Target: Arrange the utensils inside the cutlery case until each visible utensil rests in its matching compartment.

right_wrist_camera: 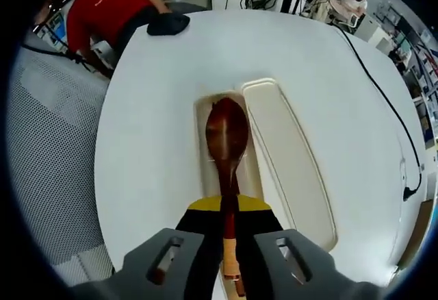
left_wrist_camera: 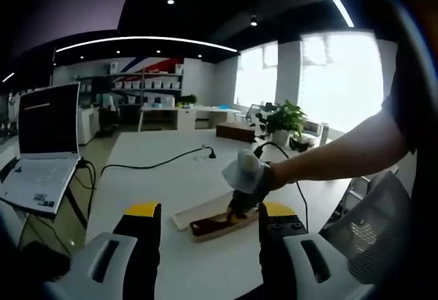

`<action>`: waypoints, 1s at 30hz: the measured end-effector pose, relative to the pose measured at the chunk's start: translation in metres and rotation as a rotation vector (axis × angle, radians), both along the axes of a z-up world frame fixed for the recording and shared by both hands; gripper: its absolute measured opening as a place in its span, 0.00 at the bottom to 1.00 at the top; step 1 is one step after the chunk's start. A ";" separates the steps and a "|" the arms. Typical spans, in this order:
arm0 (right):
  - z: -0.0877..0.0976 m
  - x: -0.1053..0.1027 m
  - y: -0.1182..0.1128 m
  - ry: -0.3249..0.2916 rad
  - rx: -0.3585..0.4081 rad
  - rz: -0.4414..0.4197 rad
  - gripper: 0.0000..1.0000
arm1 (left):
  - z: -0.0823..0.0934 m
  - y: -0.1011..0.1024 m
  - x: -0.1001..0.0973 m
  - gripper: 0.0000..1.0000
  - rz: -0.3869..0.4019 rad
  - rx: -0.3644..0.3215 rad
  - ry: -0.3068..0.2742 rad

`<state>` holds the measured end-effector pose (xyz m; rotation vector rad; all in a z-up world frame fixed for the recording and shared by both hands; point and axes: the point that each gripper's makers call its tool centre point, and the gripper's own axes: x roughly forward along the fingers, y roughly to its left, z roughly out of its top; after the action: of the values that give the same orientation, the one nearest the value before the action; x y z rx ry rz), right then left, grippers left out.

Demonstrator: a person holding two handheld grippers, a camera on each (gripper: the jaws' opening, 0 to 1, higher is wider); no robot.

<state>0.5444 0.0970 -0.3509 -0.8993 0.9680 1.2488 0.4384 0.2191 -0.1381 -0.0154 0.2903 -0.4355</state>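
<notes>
A dark wooden spoon (right_wrist_camera: 227,135) is pinched by its handle in my right gripper (right_wrist_camera: 229,212), which is shut on it. Its bowl lies over the narrow left compartment of the white cutlery case (right_wrist_camera: 200,125), beside the case's wider, bare right half (right_wrist_camera: 291,156). In the left gripper view the case (left_wrist_camera: 183,219) sits on the white table, with something dark brown (left_wrist_camera: 205,227) in it. The right gripper (left_wrist_camera: 241,207), held by a gloved hand (left_wrist_camera: 245,171), is down on the case. My left gripper (left_wrist_camera: 209,221) hovers open just short of the case, nothing between its jaws.
An open laptop (left_wrist_camera: 42,151) stands at the table's left edge, and a black cable (left_wrist_camera: 150,161) crosses the table behind the case. A mesh chair (right_wrist_camera: 51,142) stands by the table. A person in a red shirt (right_wrist_camera: 109,2) sits near a black object (right_wrist_camera: 168,23).
</notes>
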 end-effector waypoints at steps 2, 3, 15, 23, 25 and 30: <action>0.001 0.000 -0.001 0.009 0.004 -0.013 0.02 | 0.001 0.001 0.000 0.59 0.003 -0.007 -0.003; 0.002 0.000 -0.001 0.008 0.008 -0.018 0.03 | 0.001 0.001 0.000 0.59 0.006 -0.009 -0.005; 0.033 0.003 -0.018 -0.068 0.046 -0.046 0.13 | 0.003 0.002 0.001 0.59 0.016 -0.013 -0.011; 0.067 -0.005 -0.032 -0.151 0.111 -0.108 0.18 | 0.005 -0.001 0.000 0.60 0.005 -0.020 -0.019; 0.079 -0.007 -0.040 -0.177 0.140 -0.148 0.19 | 0.005 -0.004 0.000 0.60 -0.002 -0.013 -0.019; 0.099 -0.005 -0.058 -0.217 0.197 -0.235 0.19 | 0.005 -0.005 -0.001 0.60 -0.008 -0.014 -0.017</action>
<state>0.5390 0.0394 -0.2523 -0.7268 0.7407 1.0046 0.4372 0.2140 -0.1332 -0.0244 0.2705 -0.4454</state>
